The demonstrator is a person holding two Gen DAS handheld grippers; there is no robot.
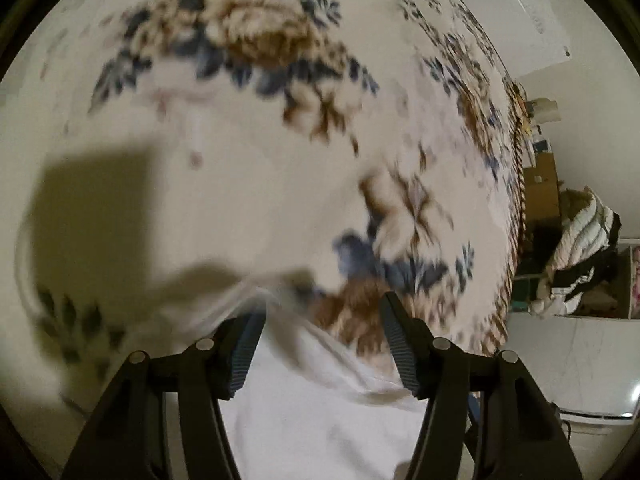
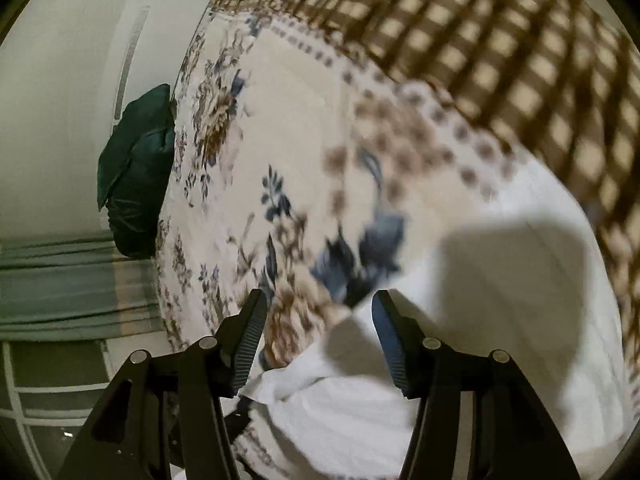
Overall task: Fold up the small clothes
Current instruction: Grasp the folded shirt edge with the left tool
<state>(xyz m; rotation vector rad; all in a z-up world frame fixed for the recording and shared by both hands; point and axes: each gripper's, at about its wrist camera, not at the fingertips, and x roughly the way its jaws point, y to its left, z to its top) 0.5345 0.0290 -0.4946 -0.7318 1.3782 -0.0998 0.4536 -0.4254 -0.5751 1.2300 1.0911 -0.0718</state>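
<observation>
Where blur rules, unreadable wall poster (image 1: 532, 4).

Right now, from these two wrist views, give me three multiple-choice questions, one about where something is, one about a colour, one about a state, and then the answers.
1. In the left wrist view, where is the white garment?
A. between and below the fingers
B. on the far wall
C. on the shelf at right

2. What colour is the cushion at the bed's edge?
A. red
B. dark green
C. yellow

3. How do the right gripper's fingers stand?
A. shut flat together
B. spread apart
C. out of view

Answers:
1. A, white cloth fills the gap at the left gripper.
2. B, it is dark green against the pale wall.
3. B, a wide gap shows floral bedspread and white cloth between them.
</observation>
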